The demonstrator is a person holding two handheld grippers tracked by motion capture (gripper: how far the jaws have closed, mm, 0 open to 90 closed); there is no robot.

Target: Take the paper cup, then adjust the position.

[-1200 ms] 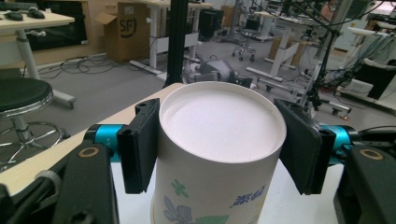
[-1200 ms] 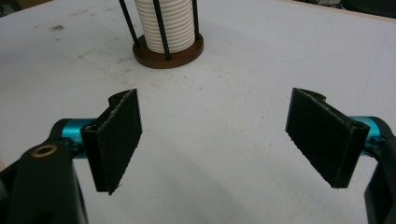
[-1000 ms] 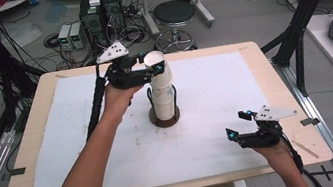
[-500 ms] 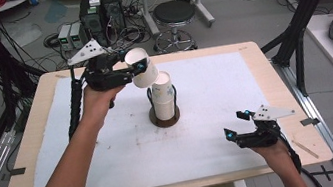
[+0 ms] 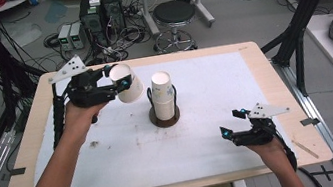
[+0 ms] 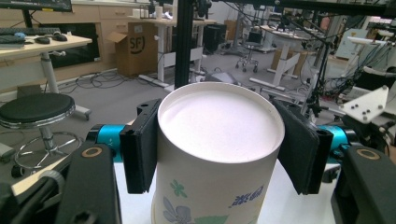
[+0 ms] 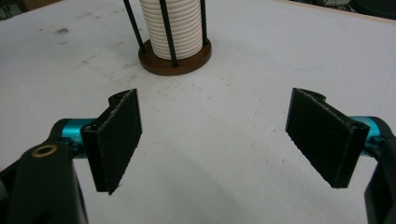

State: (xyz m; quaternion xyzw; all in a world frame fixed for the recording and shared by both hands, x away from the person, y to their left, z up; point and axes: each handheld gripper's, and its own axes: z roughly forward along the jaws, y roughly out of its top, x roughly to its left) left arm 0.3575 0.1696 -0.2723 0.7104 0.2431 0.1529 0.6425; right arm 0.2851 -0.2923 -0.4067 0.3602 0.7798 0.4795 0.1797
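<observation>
The left gripper [image 5: 120, 83] pinched a white flower-printed paper cup [image 5: 127, 83] left of the stacked cups [image 5: 163, 94] in their round brown wire-railed holder [image 5: 165, 118]; the right gripper [image 5: 227, 133] stood spread, empty.

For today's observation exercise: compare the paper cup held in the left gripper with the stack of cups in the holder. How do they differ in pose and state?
The held cup is tilted and off the table, clamped by the left gripper; the stack of cups stands upright.
The held cup is single; the stack nests several inside a holder with thin black rods on a round brown base.
Both are white paper cups with a printed pattern.
</observation>
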